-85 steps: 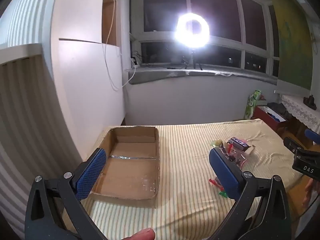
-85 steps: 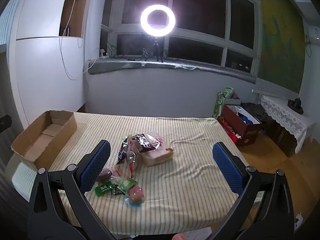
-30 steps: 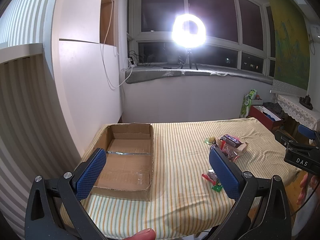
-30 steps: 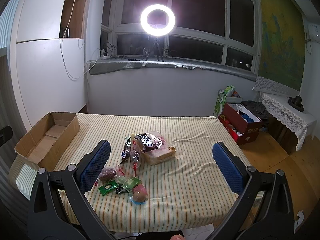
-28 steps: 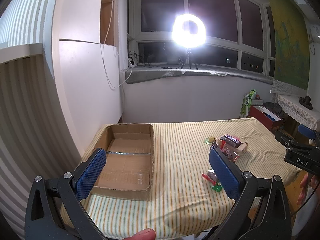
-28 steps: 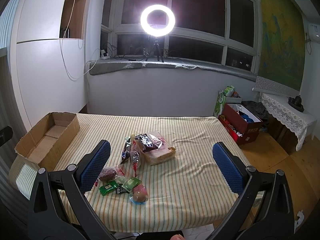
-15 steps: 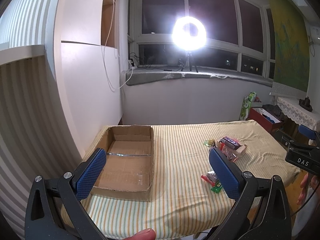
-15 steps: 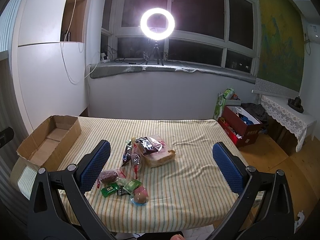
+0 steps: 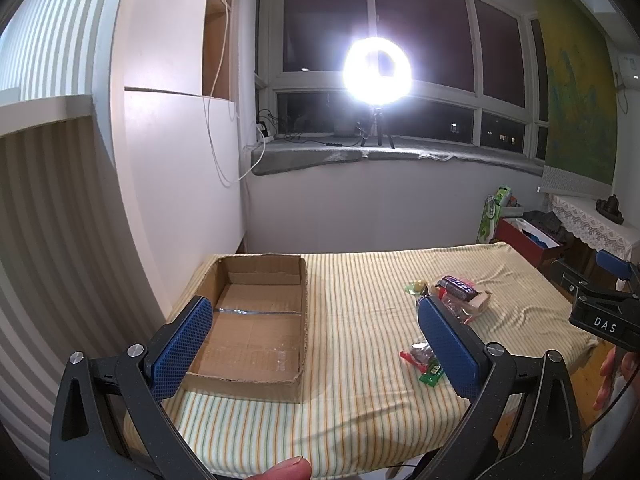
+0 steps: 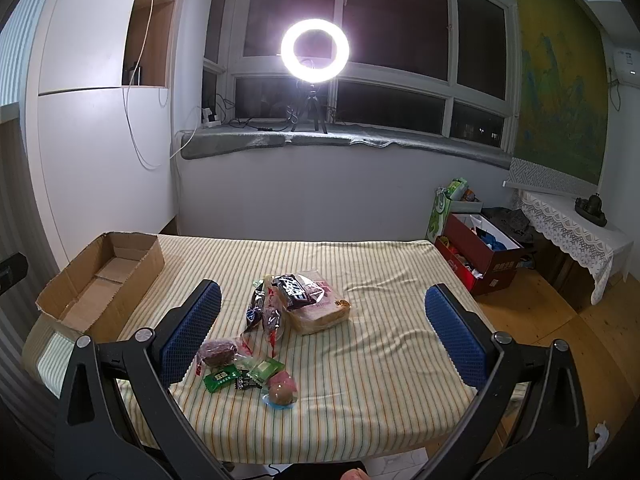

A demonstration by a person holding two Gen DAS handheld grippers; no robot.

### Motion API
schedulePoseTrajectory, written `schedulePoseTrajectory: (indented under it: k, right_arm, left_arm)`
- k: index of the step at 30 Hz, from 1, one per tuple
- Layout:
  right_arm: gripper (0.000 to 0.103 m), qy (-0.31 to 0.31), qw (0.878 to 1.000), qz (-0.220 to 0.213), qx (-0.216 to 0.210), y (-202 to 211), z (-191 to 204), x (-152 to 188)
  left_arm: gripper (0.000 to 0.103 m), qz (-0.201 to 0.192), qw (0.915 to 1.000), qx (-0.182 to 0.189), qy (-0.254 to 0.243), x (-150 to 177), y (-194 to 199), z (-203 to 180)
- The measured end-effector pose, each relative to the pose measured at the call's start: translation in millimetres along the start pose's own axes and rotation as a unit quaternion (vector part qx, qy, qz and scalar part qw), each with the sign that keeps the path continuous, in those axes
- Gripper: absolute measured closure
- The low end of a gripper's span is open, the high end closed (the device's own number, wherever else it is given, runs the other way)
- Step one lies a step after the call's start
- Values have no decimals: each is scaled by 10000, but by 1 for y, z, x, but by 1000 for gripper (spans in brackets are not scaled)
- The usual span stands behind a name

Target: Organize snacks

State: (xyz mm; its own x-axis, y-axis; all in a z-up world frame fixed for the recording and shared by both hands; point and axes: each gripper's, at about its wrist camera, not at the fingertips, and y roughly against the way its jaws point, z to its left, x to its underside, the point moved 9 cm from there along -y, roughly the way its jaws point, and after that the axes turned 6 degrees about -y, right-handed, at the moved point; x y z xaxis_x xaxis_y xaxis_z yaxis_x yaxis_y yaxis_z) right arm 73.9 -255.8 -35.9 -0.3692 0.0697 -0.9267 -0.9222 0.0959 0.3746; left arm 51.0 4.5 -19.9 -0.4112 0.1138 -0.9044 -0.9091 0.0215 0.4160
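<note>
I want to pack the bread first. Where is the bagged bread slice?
In the right wrist view, the bagged bread slice lies mid-table on the striped cloth, under a dark snack wrapper, right of the cardboard box.

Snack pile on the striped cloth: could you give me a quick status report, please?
Both hand-held grippers open, empty, left, right. Wrapped snack pile loose on the striped tablecloth. Brown cardboard box empty. Path clear.

box on table left | snacks right of it
</note>
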Motion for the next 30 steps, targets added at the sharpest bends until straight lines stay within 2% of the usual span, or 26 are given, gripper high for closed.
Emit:
schedulePoseTrajectory:
  k: [18,26,30]
  right_arm:
    - [0,-7,10000,44,-17,-1,0,3]
    - [0,-10,9997,246,-27,-17,-10,16]
    - [0,-36,9988,476,-71,-29,-17,32]
  left_arm:
    - [1,41,10000,5,-50,-1,-1,-4]
    - [1,175,9998,76,-100,4,-11,-13]
    - [1,402,9988,262,-72,15,-24,-25]
